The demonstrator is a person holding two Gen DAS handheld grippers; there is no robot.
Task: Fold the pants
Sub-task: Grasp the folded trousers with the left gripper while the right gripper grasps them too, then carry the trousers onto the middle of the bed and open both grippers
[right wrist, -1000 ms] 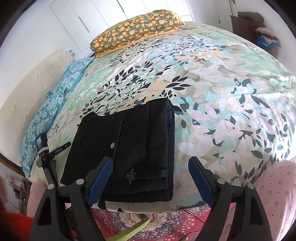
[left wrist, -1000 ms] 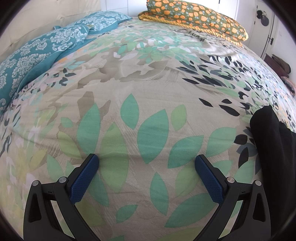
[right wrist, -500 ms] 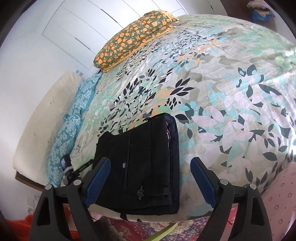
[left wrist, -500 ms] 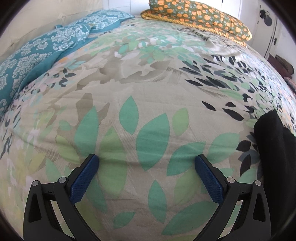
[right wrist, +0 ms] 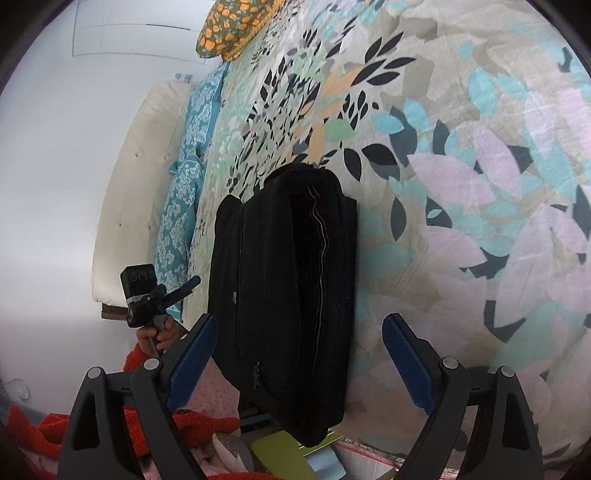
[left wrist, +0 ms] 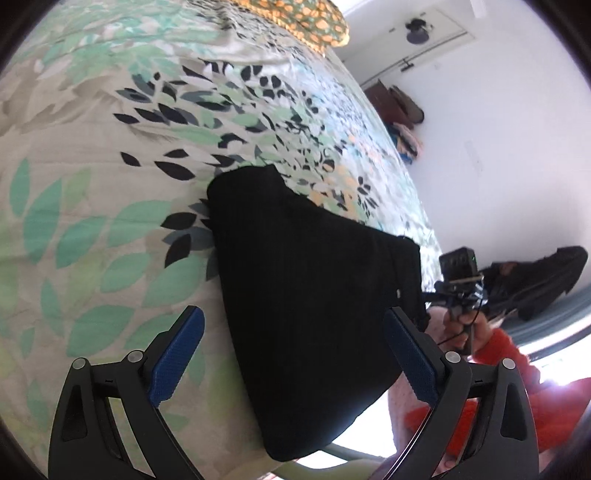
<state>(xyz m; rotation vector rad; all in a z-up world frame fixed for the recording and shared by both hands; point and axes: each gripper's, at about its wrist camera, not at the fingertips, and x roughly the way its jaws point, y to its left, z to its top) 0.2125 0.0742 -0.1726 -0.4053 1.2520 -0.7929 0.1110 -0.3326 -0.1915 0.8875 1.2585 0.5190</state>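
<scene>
Here the left gripper (left wrist: 293, 352) hangs over the near edge of the bed, its blue pads (left wrist: 177, 356) spread wide with nothing pinched; the folded black pants (left wrist: 314, 306) lie below and between them, untouched as far as the view shows. The right gripper (right wrist: 299, 352) stands just as wide, jaws parted and empty, with the same pants (right wrist: 284, 295) beneath it, stacked in a thick bundle whose layered edges face the camera. The pants rest at the bed's edge on the leaf-print bedspread (left wrist: 92, 221). A hand (right wrist: 157, 334) in an orange sleeve (right wrist: 44, 428) grips the other tool's handle. Farther off lie teal patterned pillows (right wrist: 184, 192), and at the far end an orange-flowered pillow (right wrist: 236, 26).
</scene>
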